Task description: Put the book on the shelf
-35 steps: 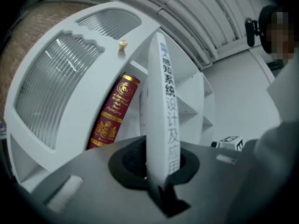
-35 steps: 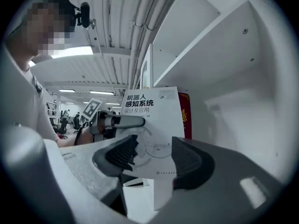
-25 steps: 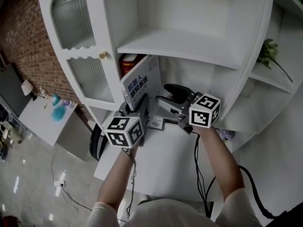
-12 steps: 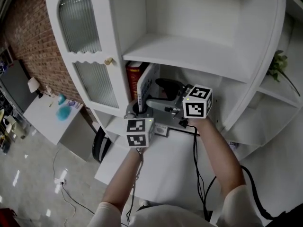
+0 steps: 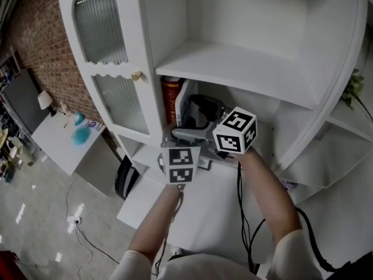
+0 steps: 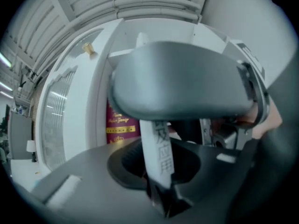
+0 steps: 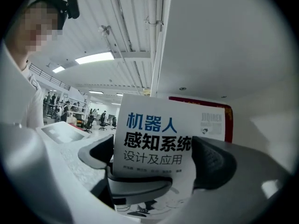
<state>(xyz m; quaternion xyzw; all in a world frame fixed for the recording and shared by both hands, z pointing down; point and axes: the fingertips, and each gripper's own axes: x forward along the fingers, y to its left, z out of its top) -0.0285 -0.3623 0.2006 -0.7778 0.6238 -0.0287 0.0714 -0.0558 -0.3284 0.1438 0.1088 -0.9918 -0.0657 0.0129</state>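
Head view: white shelf (image 5: 233, 63), brick wall (image 5: 41, 34) left. I find left tool (image 6: 159, 148) clamping book (image 7: 154, 139) beside red book (image 5: 170, 95); right tool (image 7: 156, 164) jaws just opening, book ahead, ungripped.

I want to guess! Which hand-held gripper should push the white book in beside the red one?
Probably left. The left hand-held gripper clamps the white book by its spine, upright beside the red book. The right hand-held gripper has just been opening its jaws, which press nothing.

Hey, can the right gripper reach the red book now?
Probably not. The white book, clamped by the left gripper, stands face-on before the right gripper, whose fingers, gripping nothing, have just been opening, and covers most of the red book.
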